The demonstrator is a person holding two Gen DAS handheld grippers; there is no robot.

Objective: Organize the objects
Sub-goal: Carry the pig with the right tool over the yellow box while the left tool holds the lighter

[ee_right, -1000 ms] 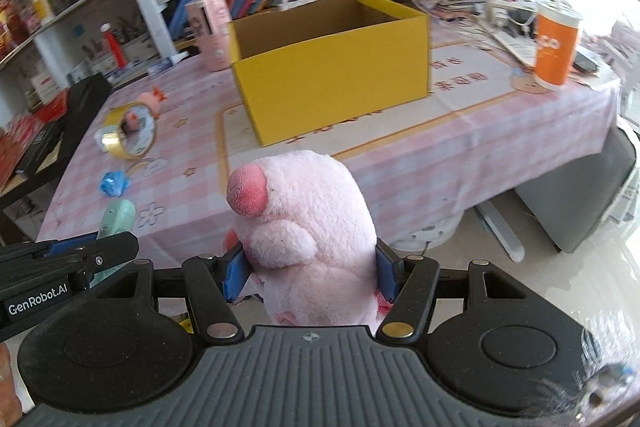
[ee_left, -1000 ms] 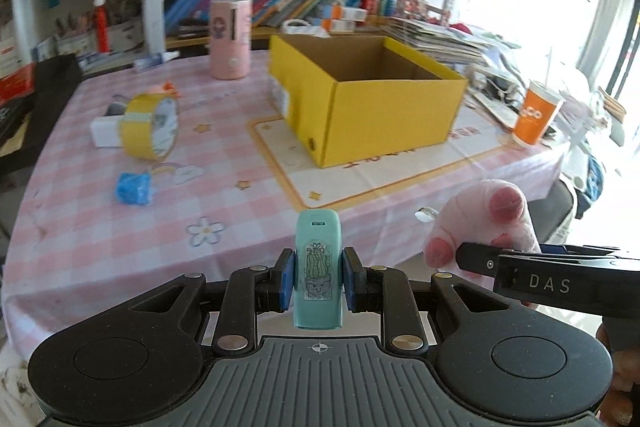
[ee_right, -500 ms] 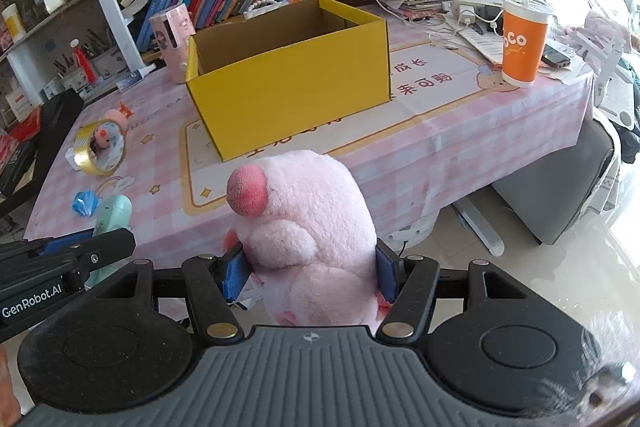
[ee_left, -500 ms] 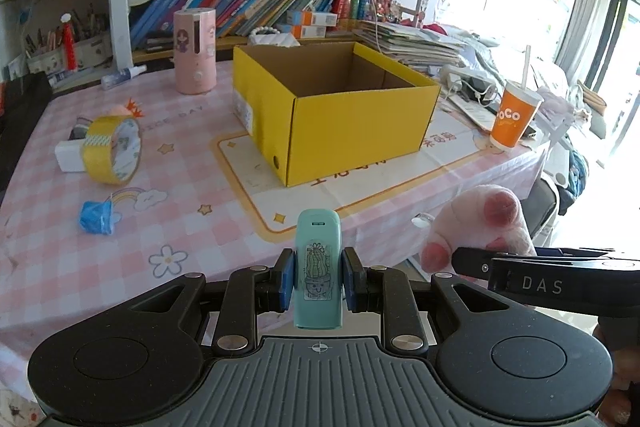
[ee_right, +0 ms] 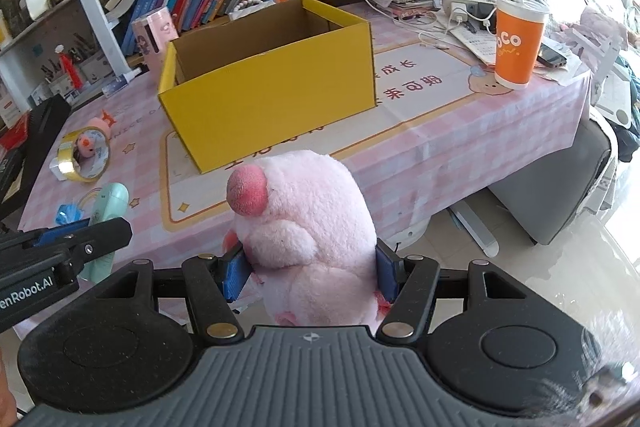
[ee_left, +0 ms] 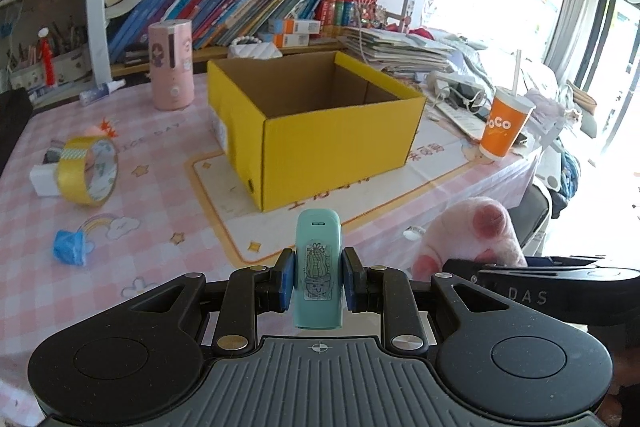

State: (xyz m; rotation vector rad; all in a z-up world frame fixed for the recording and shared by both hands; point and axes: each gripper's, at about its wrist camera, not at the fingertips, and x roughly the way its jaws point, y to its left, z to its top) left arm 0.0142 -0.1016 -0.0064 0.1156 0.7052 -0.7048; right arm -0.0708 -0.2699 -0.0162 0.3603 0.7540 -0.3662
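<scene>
My left gripper (ee_left: 317,281) is shut on a mint-green device with a cactus sticker (ee_left: 318,267), held upright above the table's near edge. My right gripper (ee_right: 308,271) is shut on a pink plush toy (ee_right: 308,223), held off the table's front edge. The plush also shows at the right of the left wrist view (ee_left: 476,235), and the green device at the left of the right wrist view (ee_right: 108,211). An open, empty yellow cardboard box (ee_left: 316,115) stands on a mat in the middle of the table, beyond both grippers; it also shows in the right wrist view (ee_right: 268,83).
On the pink checked tablecloth (ee_left: 140,195) lie a yellow tape roll (ee_left: 86,171), a small blue object (ee_left: 70,253), a pink cylinder (ee_left: 171,64) and an orange cup (ee_left: 502,125) with a straw. Bookshelves stand behind. A grey chair (ee_right: 560,187) stands at the right.
Both grippers have pulled back and risen with their objects still held, so the table and the yellow box look farther and lower than before.
</scene>
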